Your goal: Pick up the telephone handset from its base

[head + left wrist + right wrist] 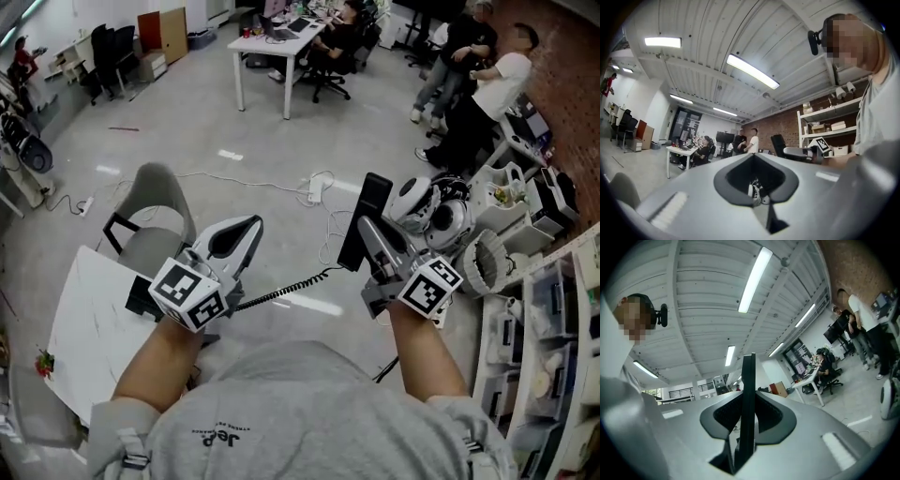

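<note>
- grippers: two, one in each hand, both raised in front of the person and well apart. each carries one marker cube.
- right gripper [367, 230]: clenched on the telephone handset [375, 192]. the right gripper view shows the two jaws pressed on its flat sides, with the handset edge-on and upright between them.
- handset: one, black, slim and flat. it is held in the air above the floor, and its upper end projects past the jaw tips.
- left gripper [248, 230]: jaws drawn together, with nothing gripped between them in the left gripper view.
- coiled cord [286, 291]: one, black. it runs from the lower end of the handset across to the left gripper, and its far end passes out of sight behind that gripper.
- telephone base: cannot be identified with certainty. one dark object [141, 298] lies under the left wrist, at the edge of the white table [89, 333].
- chair [159, 202]: one, grey, just beyond the white table.
- desk [272, 47]: one, white, at the far end of the room, with one person seated at it.
- standing persons: two, at upper right of the head view, near the shelving [562, 328].
- power strip [314, 192]: one, on the floor, with white cables.
</note>
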A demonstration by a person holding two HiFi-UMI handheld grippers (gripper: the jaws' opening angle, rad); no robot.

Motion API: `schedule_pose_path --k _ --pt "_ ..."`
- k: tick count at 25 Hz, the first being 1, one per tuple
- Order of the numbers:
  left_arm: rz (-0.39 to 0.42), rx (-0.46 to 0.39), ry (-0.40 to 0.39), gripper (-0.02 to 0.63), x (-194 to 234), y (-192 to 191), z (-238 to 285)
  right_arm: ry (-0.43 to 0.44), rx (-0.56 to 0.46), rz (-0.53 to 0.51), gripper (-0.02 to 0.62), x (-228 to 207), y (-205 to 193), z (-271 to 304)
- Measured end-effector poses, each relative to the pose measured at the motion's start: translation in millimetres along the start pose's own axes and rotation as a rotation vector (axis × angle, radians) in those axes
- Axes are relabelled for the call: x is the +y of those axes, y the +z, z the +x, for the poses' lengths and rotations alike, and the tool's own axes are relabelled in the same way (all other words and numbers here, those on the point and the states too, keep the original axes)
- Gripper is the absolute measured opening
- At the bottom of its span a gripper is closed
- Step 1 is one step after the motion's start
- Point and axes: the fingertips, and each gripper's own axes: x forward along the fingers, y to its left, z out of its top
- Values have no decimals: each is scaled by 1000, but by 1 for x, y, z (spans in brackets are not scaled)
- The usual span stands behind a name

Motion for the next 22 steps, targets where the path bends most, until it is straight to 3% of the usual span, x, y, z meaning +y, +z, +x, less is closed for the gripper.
schedule_pose_path --k 11,22 --pt "-17 28 -130 52 -58 6 72 -135 -80 -47 78 -32 55 -91" --pt "-32 24 -178 52 -69 7 84 -166 -90 -69 78 -36 65 -103"
